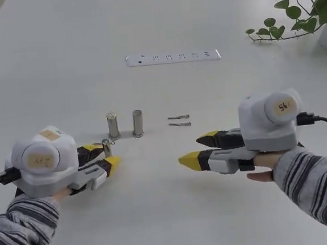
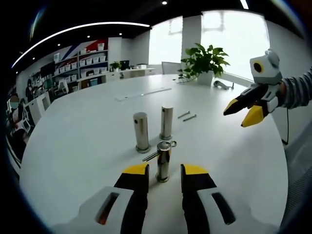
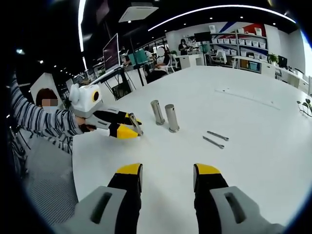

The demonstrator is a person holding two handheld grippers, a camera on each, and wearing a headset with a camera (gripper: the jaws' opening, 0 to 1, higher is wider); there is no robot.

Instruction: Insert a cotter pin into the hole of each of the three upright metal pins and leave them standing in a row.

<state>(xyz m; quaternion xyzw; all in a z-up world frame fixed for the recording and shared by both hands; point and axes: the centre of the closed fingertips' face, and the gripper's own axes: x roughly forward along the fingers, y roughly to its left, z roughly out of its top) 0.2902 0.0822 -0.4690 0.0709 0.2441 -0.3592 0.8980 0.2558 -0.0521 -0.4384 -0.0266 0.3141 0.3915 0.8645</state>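
Observation:
Two bare upright metal pins (image 1: 113,126) (image 1: 138,123) stand side by side mid-table, seen too in the left gripper view (image 2: 141,131) (image 2: 166,122) and the right gripper view (image 3: 157,112) (image 3: 171,118). A third metal pin (image 2: 163,161) carries a cotter pin (image 2: 165,145) through its top hole. It stands upright on the table between the jaws of my left gripper (image 2: 164,171), which is open with a gap on each side. Two loose cotter pins (image 1: 179,120) lie to the right of the row. My right gripper (image 1: 199,148) hovers open and holds nothing.
A white power strip (image 1: 173,57) lies further back on the white table (image 1: 160,214). A potted plant (image 1: 308,6) trails over the far right corner. People sit at desks in the room behind.

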